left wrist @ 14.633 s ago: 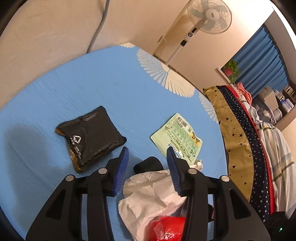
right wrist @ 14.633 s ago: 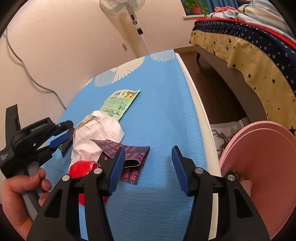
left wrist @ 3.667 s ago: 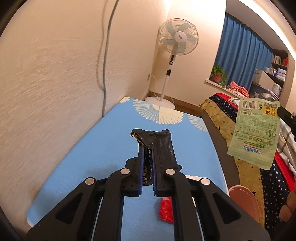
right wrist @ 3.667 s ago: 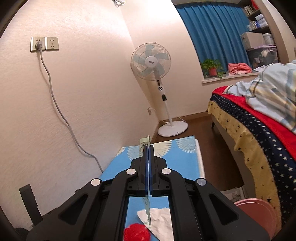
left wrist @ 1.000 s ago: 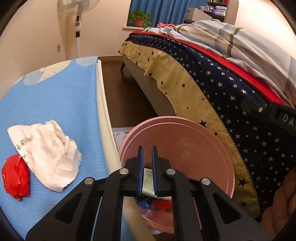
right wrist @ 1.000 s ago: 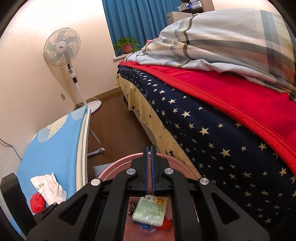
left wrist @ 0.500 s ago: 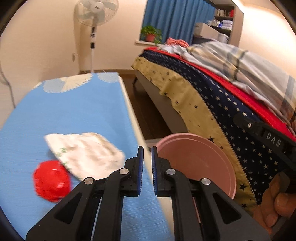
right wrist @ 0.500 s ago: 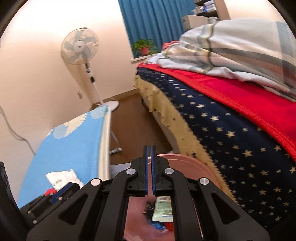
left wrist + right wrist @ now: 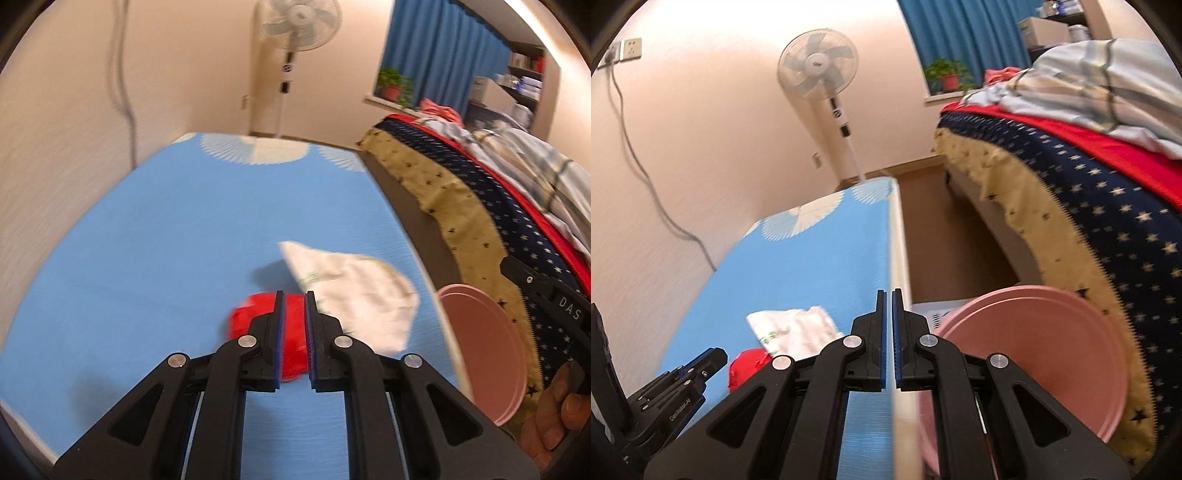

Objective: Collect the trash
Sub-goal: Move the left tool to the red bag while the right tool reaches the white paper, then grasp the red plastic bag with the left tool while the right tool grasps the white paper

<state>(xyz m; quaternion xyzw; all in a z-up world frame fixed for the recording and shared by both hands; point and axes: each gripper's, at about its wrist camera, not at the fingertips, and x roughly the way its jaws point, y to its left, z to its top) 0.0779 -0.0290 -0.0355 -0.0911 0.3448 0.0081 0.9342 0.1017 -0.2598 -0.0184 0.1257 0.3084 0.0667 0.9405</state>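
A red crumpled wrapper [image 9: 251,325] and a white crumpled paper bag [image 9: 354,288] lie on the blue-covered table [image 9: 155,236]. My left gripper [image 9: 293,306] is shut and empty, hovering just above the red wrapper. The pink bin [image 9: 484,343] stands on the floor to the table's right. In the right wrist view my right gripper [image 9: 888,306] is shut and empty over the table's right edge, beside the pink bin [image 9: 1041,350]. The red wrapper [image 9: 746,367], the white bag [image 9: 792,332] and the left gripper [image 9: 709,360] show at lower left there.
A bed with a star-patterned cover [image 9: 1089,206] stands right of the bin. A standing fan [image 9: 820,74] is against the far wall beyond the table. A cable [image 9: 646,177] hangs down the left wall. Brown floor [image 9: 945,236] runs between table and bed.
Both grippers swung left from the pink bin back toward the table. The left gripper now hovers over the red wrapper. Both stay shut and empty.
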